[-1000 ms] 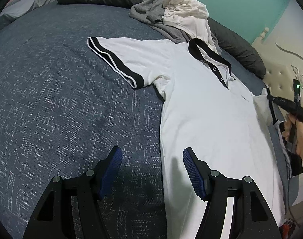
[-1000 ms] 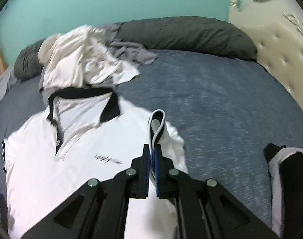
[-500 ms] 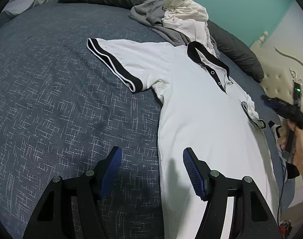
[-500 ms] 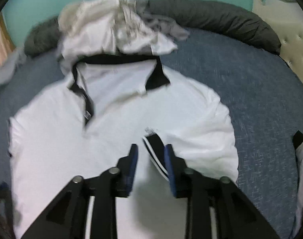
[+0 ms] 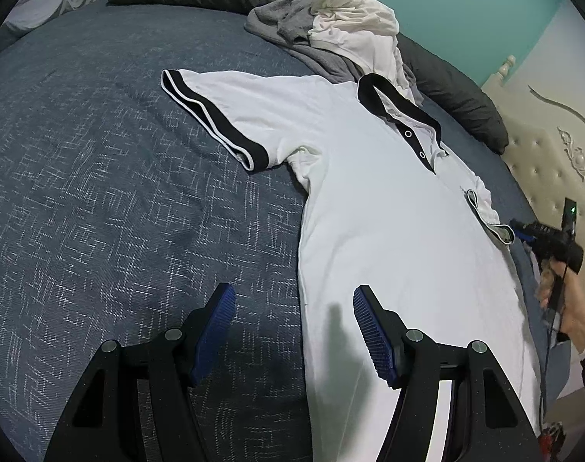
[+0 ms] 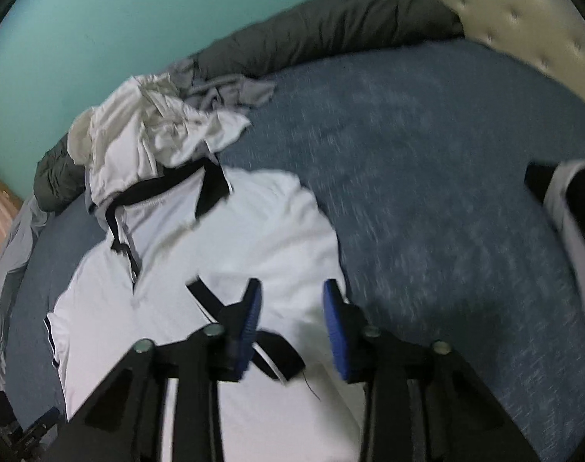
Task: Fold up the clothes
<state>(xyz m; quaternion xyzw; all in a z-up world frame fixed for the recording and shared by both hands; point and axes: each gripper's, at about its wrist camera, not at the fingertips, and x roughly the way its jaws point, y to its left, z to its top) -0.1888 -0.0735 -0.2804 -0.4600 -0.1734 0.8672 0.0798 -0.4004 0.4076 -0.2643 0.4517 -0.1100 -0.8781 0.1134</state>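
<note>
A white polo shirt [image 5: 369,200] with black collar and black-banded sleeves lies face up on the blue bed; it also shows in the right wrist view [image 6: 231,254]. One sleeve [image 5: 215,115] is spread out flat. The other sleeve [image 6: 269,350] is folded in onto the chest, its black band lying under my right gripper. My left gripper [image 5: 292,331] is open, hovering over the shirt's side edge near the hem. My right gripper [image 6: 292,327] is open and empty above the folded sleeve; it also shows at the shirt's far edge in the left wrist view [image 5: 523,233].
A pile of white and grey clothes [image 5: 338,27] lies past the collar. A dark rolled blanket [image 6: 323,34] runs along the teal wall. A cream tufted headboard [image 5: 550,161] is at the right. Another black-and-white garment [image 6: 569,208] lies at the right edge.
My right gripper carried the sleeve inward over the chest, opened and let it go, then drew back. The sleeve now lies folded on the shirt. My left gripper stayed open, nearly still.
</note>
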